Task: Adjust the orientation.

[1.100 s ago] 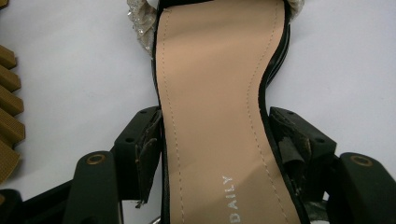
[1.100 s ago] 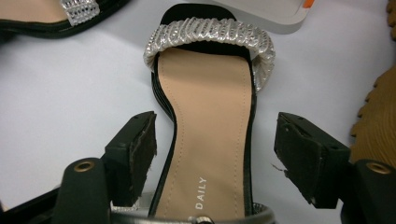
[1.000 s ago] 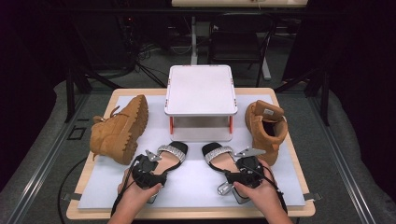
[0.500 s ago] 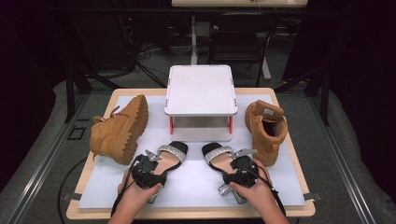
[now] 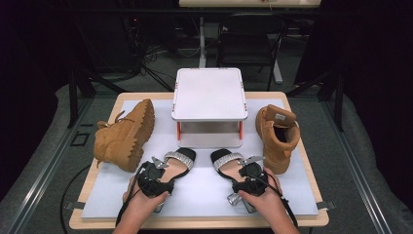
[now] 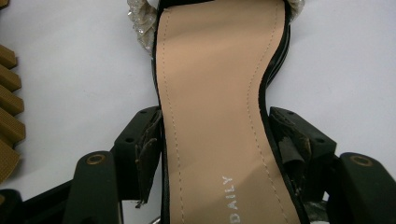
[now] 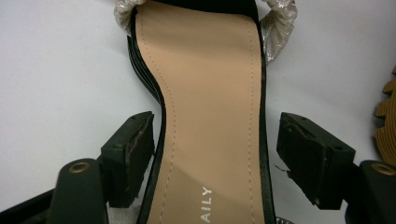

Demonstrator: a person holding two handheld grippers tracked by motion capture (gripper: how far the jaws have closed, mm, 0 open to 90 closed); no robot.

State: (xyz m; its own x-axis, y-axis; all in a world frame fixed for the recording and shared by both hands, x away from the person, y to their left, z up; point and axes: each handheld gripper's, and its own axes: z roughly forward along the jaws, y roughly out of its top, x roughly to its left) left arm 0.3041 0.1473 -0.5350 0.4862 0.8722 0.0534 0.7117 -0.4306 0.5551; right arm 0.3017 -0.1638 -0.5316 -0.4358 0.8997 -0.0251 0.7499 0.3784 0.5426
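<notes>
Both sandals lie flat on the white worktop (image 5: 204, 187), in front of the white stand (image 5: 208, 105), between the two tan boots.

Left gripper (image 5: 155, 176): its place over the left sandal (image 5: 174, 165) matches the earlier high views. In the left gripper view its fingers (image 6: 144, 154) press both edges of the insole; clamped on the waist.

Right gripper (image 5: 251, 176): it has eased slightly forward over the right sandal (image 5: 228, 163) in the last second. In the right gripper view one finger touches the sole edge, the other stands clear with worktop showing between; fingers apart.

Judgement: left grip made, right closing comes next, then a paired lift. Left boot (image 5: 124, 136) lies on its side; right boot (image 5: 277, 134) stands upright.
</notes>
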